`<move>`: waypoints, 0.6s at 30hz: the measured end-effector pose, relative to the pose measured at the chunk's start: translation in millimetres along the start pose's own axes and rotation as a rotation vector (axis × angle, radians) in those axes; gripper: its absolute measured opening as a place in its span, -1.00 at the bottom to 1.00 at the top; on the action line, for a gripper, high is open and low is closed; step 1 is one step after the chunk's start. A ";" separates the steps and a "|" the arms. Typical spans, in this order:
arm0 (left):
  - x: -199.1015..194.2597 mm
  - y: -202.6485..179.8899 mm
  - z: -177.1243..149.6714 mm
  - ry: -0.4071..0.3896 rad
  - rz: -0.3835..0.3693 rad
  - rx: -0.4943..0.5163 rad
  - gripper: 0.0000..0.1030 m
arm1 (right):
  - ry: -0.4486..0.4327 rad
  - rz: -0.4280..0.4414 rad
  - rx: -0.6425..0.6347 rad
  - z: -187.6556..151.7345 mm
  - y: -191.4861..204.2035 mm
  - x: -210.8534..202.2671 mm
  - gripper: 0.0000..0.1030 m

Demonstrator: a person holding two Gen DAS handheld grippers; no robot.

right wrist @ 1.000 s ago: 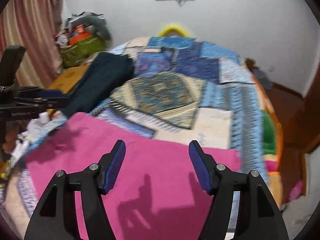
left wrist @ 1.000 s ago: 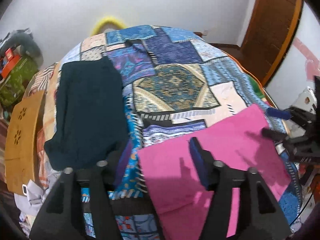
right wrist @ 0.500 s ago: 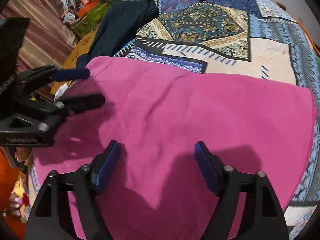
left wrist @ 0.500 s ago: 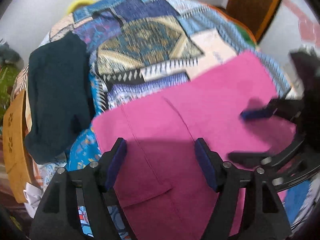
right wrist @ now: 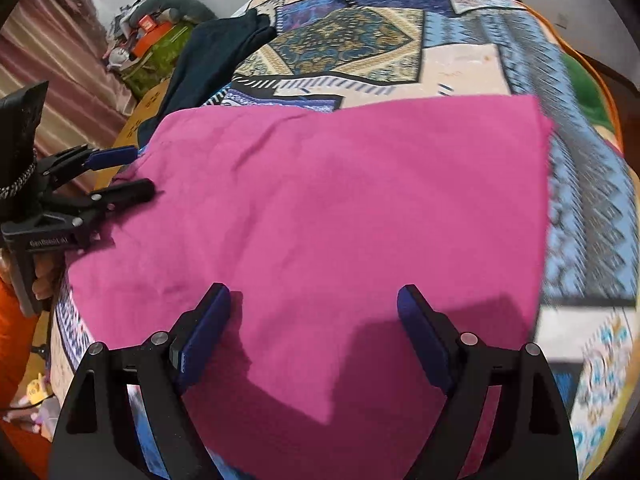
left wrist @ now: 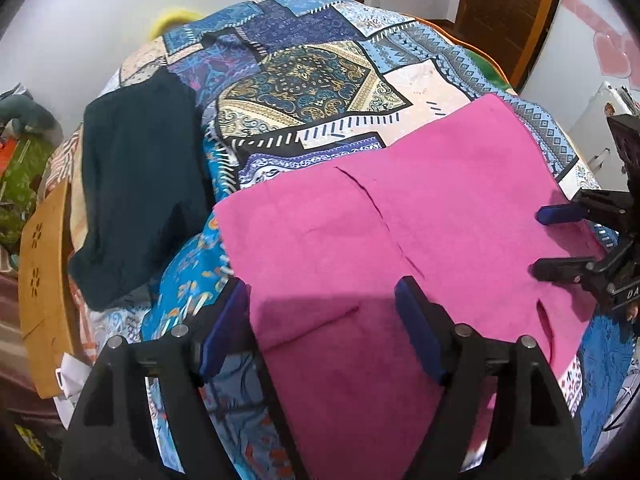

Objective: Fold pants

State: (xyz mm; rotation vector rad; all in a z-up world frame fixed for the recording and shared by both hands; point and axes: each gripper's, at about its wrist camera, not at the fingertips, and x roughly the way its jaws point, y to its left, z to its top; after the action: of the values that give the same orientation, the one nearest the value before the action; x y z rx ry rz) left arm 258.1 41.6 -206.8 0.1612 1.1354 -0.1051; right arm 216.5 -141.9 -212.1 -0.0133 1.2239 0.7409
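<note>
Both the left gripper [left wrist: 320,320] and right gripper [right wrist: 312,320] hovered with fingers spread, holding nothing, over the flat magenta fabric pants [right wrist: 320,208]. These lay along the near edge of the blue patchwork-quilted bed [left wrist: 312,80], a dark teal folded garment [left wrist: 136,184] at its left edge.

The pants [left wrist: 384,240] lie flat on the bed [left wrist: 320,64], near its front edge. A second folded garment [left wrist: 136,200] lies on the bed to their left. Behind both, the patchwork bedspread [right wrist: 360,40] reaches back to the wall [left wrist: 60,40].
</note>
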 end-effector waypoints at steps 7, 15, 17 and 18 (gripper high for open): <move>-20.4 -1.6 -19.5 -0.036 0.029 -0.006 0.51 | -0.039 -0.028 0.014 -22.7 -5.2 -15.1 0.61; -31.7 0.0 -34.6 -0.067 0.039 -0.070 0.51 | -0.101 -0.085 0.016 -38.9 -1.8 -21.5 0.61; -36.6 1.2 -36.3 -0.073 0.034 -0.098 0.50 | -0.098 -0.106 0.013 -37.2 1.1 -23.1 0.61; -39.5 2.4 -37.1 -0.077 0.029 -0.116 0.50 | -0.098 -0.116 0.013 -35.8 2.5 -24.8 0.61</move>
State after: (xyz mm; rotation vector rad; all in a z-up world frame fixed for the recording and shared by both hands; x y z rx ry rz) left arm 208.9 50.7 -186.0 0.0704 1.0594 -0.0193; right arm 181.6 -166.5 -203.3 -0.0364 1.1246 0.6254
